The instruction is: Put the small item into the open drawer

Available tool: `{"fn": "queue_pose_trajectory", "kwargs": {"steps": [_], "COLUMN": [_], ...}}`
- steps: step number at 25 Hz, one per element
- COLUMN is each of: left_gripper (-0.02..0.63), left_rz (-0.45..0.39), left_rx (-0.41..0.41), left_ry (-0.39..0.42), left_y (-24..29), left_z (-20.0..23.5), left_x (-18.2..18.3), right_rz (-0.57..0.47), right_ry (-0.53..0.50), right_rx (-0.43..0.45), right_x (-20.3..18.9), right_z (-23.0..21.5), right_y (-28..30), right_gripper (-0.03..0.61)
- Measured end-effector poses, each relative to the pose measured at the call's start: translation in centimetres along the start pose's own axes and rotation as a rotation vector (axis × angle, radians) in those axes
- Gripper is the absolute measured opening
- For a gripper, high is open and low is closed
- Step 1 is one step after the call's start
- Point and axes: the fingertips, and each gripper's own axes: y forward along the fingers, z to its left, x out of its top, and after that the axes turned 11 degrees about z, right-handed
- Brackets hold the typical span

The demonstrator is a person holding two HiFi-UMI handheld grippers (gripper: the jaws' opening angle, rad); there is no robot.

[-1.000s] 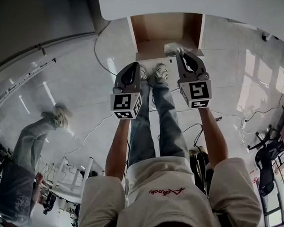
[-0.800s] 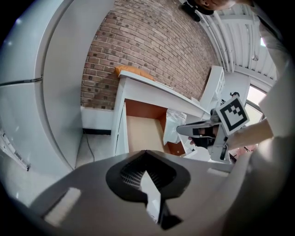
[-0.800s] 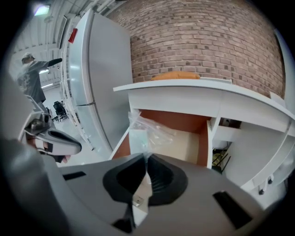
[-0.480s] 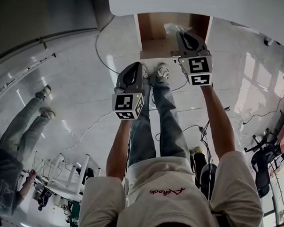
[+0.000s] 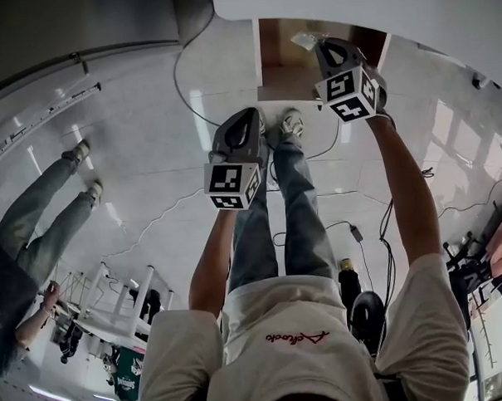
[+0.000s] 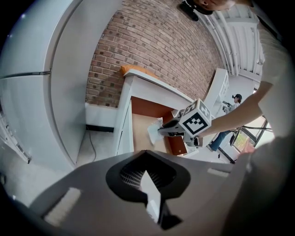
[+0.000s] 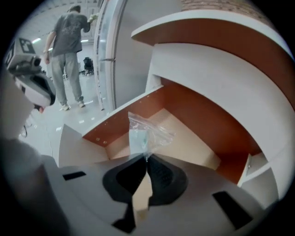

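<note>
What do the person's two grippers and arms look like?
The left gripper and right gripper are dark grey rounded shells with black ribbed pads. Each carries a white cube with black square markers. The person wears a light short-sleeved shirt with red script.

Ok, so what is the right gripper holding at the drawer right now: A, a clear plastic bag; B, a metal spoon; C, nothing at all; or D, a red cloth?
A: in the right gripper view, the right gripper is shut on a clear plastic bag, which sticks out from its tips in front of the open drawer.
</note>
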Motion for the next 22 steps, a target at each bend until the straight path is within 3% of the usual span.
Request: {"fn": "queue_pose_trajectory", "kwargs": {"steps": [5, 13, 18, 22], "left_gripper": [0.008, 0.008, 0.008, 0.008], "left_rz": [-0.002, 0.006, 0.010, 0.005], "left_rx": [-0.011, -0.028, -0.026, -0.031], "left_ry": [-0.012, -0.021, -0.036, -0.042], "left_y": [0.1, 0.5, 0.5, 0.5], "left_z": [-0.1, -0.4, -0.1, 0.0], "left_x": [-0.2, -0.5, -1.1, -0.9], "right_rz": [0.076, 0.214, 0.284, 0.316], "right_ry": [-0.246, -0.529, -0.610, -0.592], "right_rx": [0.029, 0.090, 0.097, 0.122], "right_x": [-0.3, -2.2, -2.3, -2.7], "right_z": [2.5, 4.8, 5.6, 6.0], "right_y": [2.1, 5.5, 6.8, 7.5], "right_gripper": [0.014, 0.014, 0.014, 0.015]}}
